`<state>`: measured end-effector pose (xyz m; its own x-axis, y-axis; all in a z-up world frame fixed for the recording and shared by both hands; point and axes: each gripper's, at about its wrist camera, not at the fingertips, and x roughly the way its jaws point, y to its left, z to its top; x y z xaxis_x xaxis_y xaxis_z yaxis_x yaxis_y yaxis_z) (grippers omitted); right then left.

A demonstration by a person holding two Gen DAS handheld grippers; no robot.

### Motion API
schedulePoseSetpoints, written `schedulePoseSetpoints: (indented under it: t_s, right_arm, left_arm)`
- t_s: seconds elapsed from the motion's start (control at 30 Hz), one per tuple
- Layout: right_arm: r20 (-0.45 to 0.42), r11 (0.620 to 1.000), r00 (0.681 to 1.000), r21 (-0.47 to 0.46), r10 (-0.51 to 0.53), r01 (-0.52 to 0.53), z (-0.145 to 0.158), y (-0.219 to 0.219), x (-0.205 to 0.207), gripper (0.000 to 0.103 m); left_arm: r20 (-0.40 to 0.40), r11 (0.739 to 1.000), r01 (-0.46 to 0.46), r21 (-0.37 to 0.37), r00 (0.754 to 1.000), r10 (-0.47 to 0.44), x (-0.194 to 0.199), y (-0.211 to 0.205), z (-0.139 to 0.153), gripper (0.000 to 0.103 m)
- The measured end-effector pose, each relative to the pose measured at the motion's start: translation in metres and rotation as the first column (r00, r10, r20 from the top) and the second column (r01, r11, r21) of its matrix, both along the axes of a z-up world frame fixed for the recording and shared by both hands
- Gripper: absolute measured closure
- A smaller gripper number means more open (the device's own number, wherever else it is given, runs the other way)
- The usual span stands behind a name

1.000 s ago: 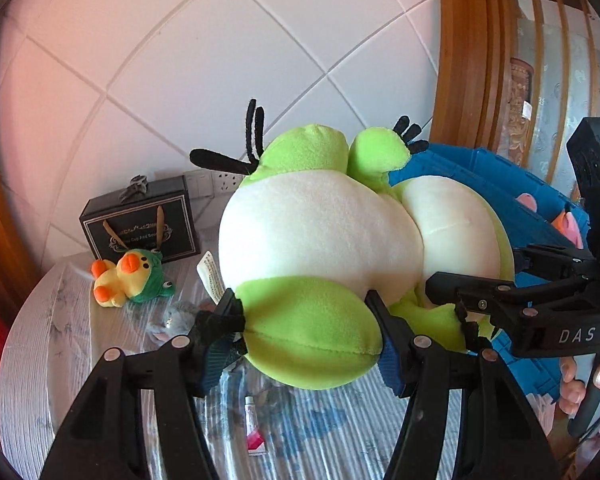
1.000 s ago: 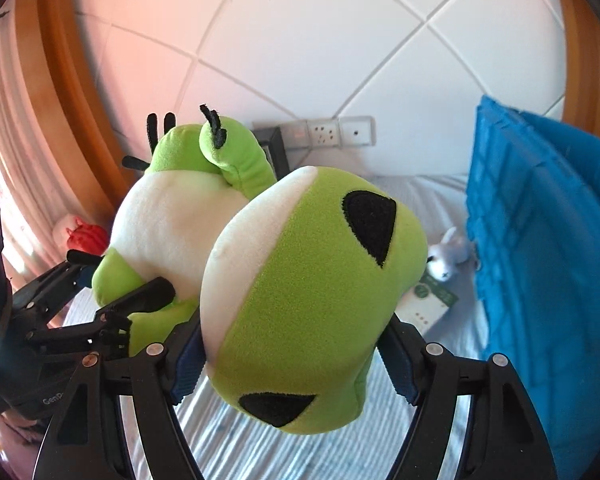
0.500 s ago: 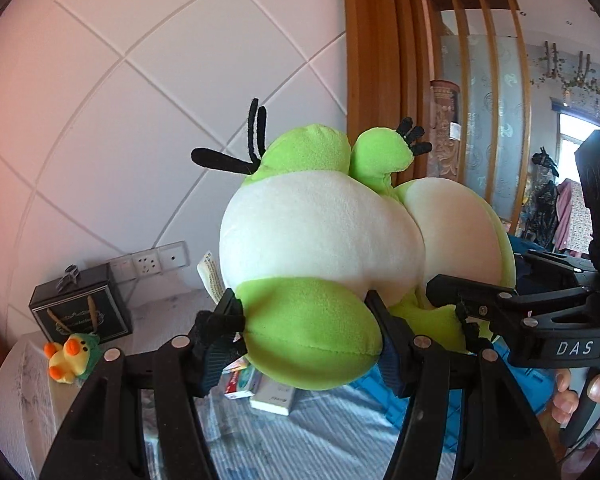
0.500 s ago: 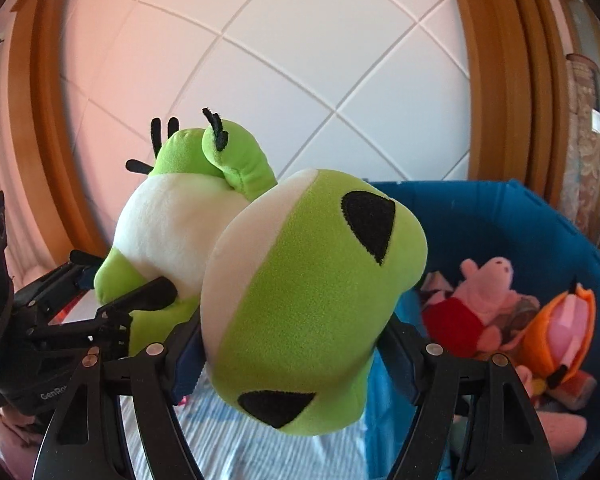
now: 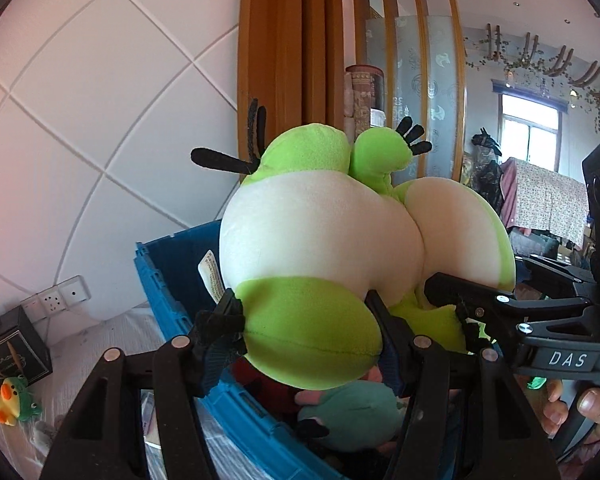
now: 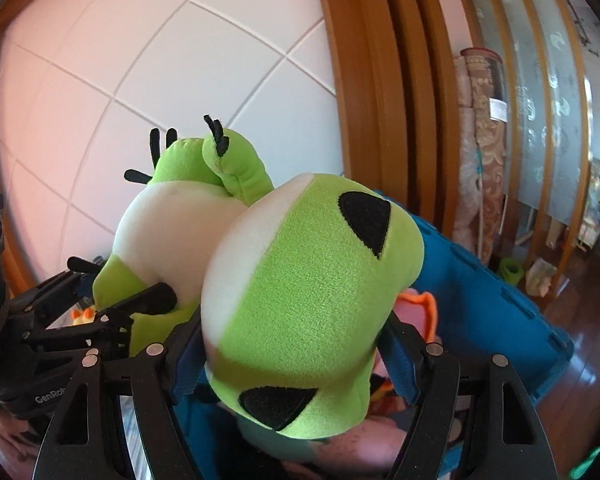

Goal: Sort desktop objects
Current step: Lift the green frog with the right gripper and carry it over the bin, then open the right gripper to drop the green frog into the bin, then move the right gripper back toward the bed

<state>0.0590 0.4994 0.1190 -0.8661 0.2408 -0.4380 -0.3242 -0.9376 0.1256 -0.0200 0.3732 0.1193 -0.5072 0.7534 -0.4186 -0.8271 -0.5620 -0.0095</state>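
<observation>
A big green and white plush frog (image 5: pixel 320 240) hangs between both grippers, above the open blue bin (image 5: pixel 168 276). My left gripper (image 5: pixel 308 332) is shut on its green lower body. My right gripper (image 6: pixel 292 356) is shut on its head (image 6: pixel 312 300), which has black triangular eyes. The right gripper also shows at the right of the left wrist view (image 5: pixel 500 308). The blue bin (image 6: pixel 480 284) holds several soft toys, among them a teal one (image 5: pixel 352 412) and an orange one (image 6: pixel 420 308).
A small yellow duck toy (image 5: pixel 10 400) and a black gift box (image 5: pixel 10 348) sit on the table at the far left. A white tiled wall with sockets (image 5: pixel 56 298) is behind. Wooden screen posts (image 6: pixel 400 100) stand to the right.
Both grippers have carried the frog to the right, from over the table to over the blue bin. The grip on the frog is unchanged.
</observation>
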Motion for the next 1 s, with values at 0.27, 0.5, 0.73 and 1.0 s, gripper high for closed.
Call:
schedulePoseSetpoints:
  t_s: [0.27,0.5,0.73,1.0]
  right_arm:
    - [0.068,0.998,0.997,-0.041,-0.042,0.045,-0.026,0.046,0.010,0.026]
    - [0.189,0.995,0.980,-0.059,-0.066,0.078,-0.066,0.066,0.002,0.023]
    - [0.240,0.994,0.966,-0.022,-0.100,0.108,-0.080,0.071,-0.006,0.000]
    - [0.242,0.987,0.959,-0.024,-0.149,0.159,-0.080,0.062,0.001,0.000]
  left_arm:
    - [0.119,0.986,0.013,-0.164,0.993,0.007,-0.010,0.056,-0.028,0.040]
    - [0.107,0.967,-0.023,-0.253,0.993,0.051,-0.004,0.062,-0.048,0.038]
    - [0.076,0.973,-0.046,-0.226,0.995,0.065,0.003,0.040,-0.042,0.038]
    - [0.015,0.980,-0.114,-0.166,0.993,0.118,-0.003,-0.004,-0.036,0.027]
